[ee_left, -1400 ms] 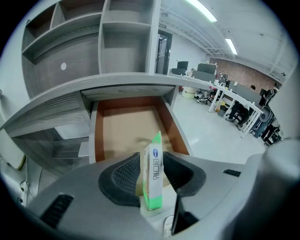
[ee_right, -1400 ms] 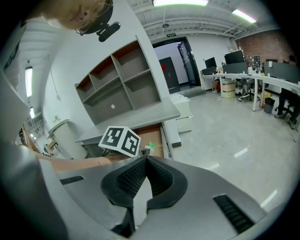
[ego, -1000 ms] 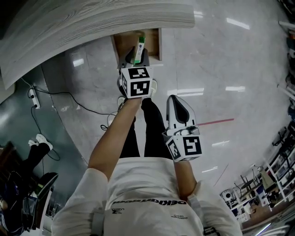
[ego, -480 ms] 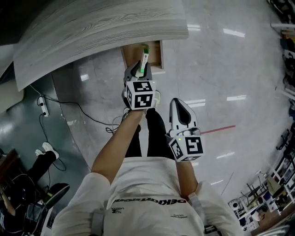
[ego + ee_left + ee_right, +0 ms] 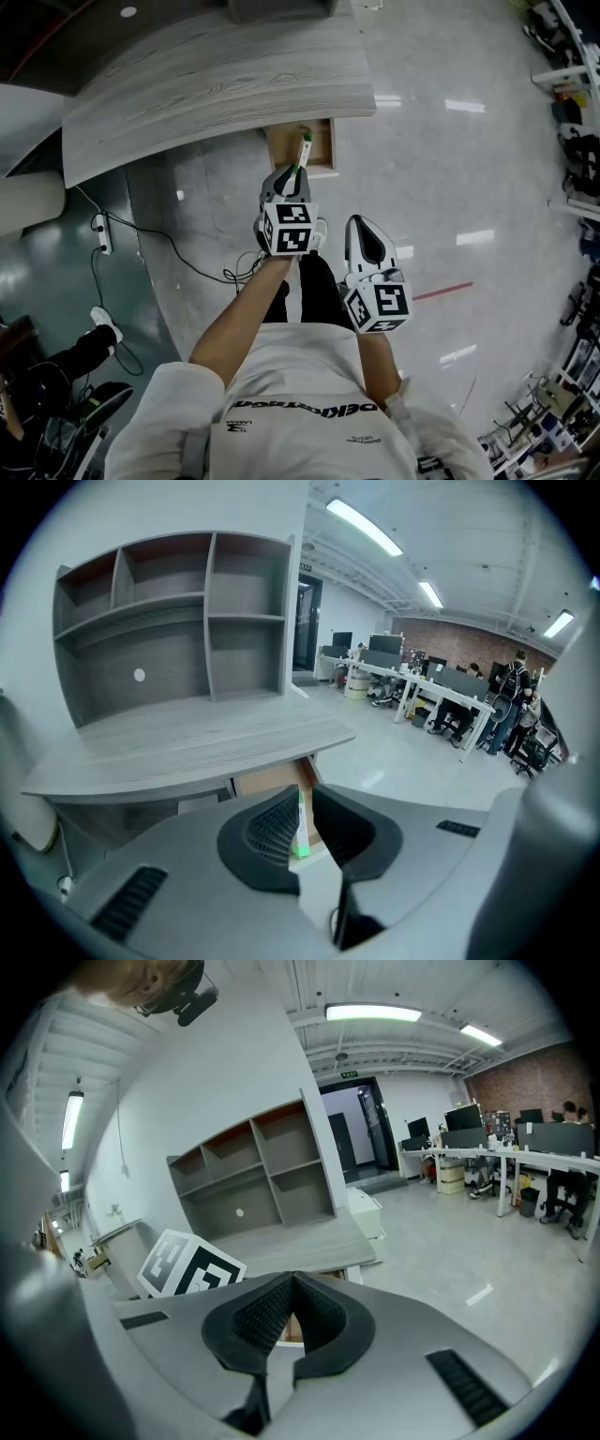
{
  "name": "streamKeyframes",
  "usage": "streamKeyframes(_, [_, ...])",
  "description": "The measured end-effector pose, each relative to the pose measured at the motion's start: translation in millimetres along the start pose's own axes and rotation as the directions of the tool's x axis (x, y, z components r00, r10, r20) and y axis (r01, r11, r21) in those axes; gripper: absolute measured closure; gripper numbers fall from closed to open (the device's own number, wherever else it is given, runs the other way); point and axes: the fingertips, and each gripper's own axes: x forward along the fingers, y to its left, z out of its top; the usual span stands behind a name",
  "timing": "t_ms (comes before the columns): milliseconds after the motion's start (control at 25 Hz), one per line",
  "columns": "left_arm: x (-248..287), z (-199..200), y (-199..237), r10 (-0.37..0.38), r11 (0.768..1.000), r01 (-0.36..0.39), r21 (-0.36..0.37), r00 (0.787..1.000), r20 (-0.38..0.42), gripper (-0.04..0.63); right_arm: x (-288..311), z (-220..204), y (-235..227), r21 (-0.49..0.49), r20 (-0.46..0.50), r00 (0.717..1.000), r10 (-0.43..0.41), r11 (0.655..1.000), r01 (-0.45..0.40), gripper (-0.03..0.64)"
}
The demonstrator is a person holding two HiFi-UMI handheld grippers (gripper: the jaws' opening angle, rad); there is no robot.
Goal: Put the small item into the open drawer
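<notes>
Left tool [image 5: 298, 797]: jaws closing, with the item [image 5: 299, 822] between them. The item lies against the left pad, and a thin slit shows on its right side. It hangs well clear of the floor [image 5: 450, 169], so you most likely have it pinched. That is a judgement; contact at the right pad is not plain.

Item: a slim white stick with some green on it. Its long axis runs along the jaws and it pokes out ahead of the tips.

Drawer [image 5: 324, 141]: open, pulled out from under the edge of the worktop [image 5: 216, 84]. It lies straight ahead of your left tips and below them. In the head view the item's far end overlaps the drawer's inside, while the tool body sits short of the drawer's front wall. Your height above the drawer can't be read from that steep view.

Right tool [image 5: 286, 1281]: tips together, nothing between them. It sits behind the left tool and off to its right, farther from the drawer. The left tool is both the nearer one and the loaded one.

Next move, as a judgement:
- Carry forward and down along the item's own axis until the tips are past the front wall.
- The worktop overhangs the drawer's back part, so you have little room ahead.
- If you let go short of the wall, the stick will likely tip out onto the floor.
</notes>
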Motion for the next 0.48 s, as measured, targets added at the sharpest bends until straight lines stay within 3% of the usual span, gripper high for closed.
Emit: streamKeyframes(480, [-101,50,-5,-0.044,0.999,0.042,0.028,0.993,0.110,0.580,-42,52,58,-0.052,0.074,0.996,0.053,0.997,-0.049,0.586])
